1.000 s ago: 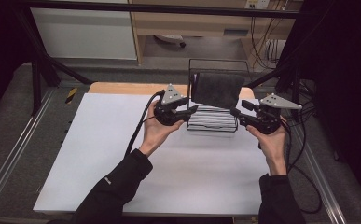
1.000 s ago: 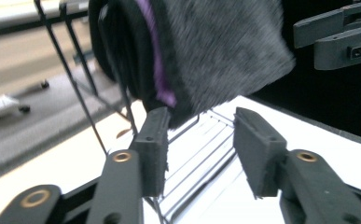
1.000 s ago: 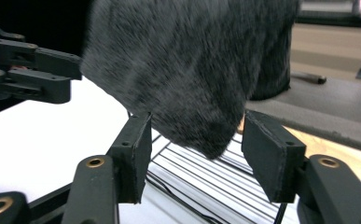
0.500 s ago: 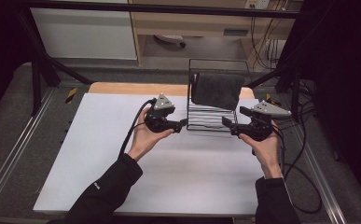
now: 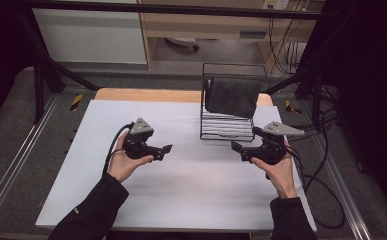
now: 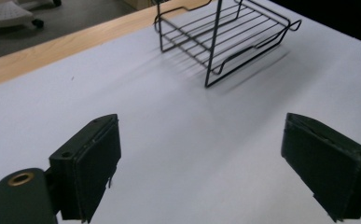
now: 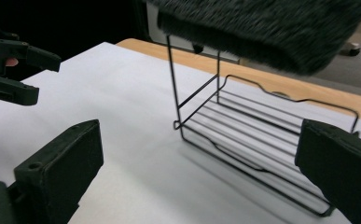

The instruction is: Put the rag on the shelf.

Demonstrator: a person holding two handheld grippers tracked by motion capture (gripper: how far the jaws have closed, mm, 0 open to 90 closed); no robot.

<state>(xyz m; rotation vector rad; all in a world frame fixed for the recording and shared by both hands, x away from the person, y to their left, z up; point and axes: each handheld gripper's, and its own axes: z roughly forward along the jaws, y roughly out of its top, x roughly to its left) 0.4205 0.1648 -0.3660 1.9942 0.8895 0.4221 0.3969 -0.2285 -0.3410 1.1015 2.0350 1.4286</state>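
A fuzzy dark cloth [image 5: 232, 97] drapes a thin black wire rack [image 5: 226, 127] on matt white table [image 5: 191, 190].

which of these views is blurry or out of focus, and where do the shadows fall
High view: soft overall, dark at the edges, the white table top evenly lit. Left gripper view: the wire rack is sharp and casts a thin shadow toward the camera. Right gripper view: the dark cloth on the rack's top bar is close and blurred, while both grippers' jaws stand wide open and a little soft.
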